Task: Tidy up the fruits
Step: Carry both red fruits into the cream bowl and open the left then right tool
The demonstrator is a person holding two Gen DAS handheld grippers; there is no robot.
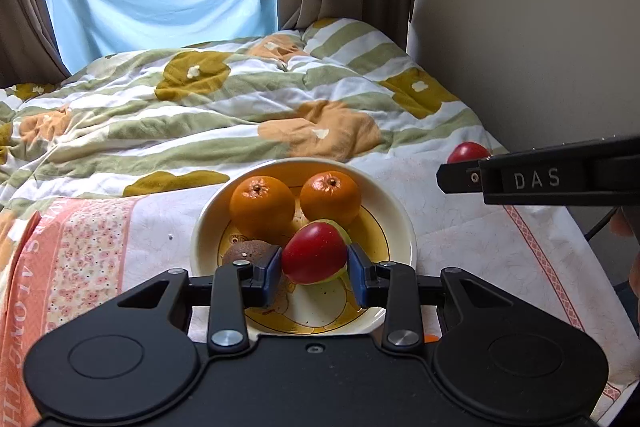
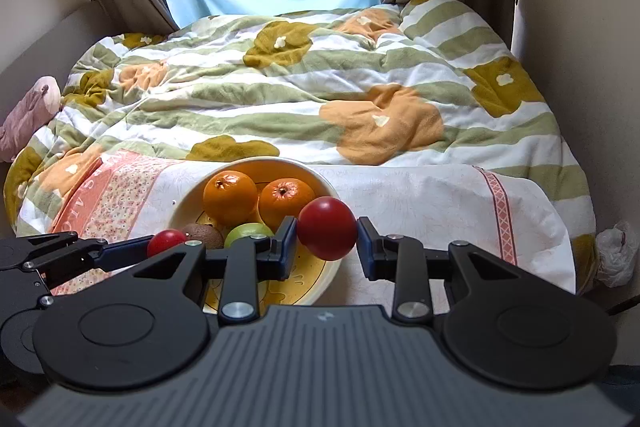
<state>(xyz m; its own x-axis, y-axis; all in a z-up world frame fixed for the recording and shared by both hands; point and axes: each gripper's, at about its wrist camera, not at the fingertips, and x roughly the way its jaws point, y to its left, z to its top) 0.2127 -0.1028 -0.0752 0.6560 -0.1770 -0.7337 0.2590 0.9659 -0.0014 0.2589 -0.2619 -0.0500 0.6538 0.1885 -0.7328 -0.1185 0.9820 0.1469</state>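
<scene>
Two oranges (image 1: 262, 205) and a kiwi (image 1: 246, 253) already sit in the bowl (image 1: 404, 227); the left gripper (image 1: 314, 261) holds a mango (image 1: 314, 253) above it, the right gripper (image 2: 327, 241) holds an apple (image 2: 327, 233) beside it.

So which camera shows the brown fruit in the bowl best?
The left wrist view: the brown fruit lies unobstructed beside the left gripper, its rough skin clear. In the right wrist view, only its top shows above the right gripper's arm.
</scene>
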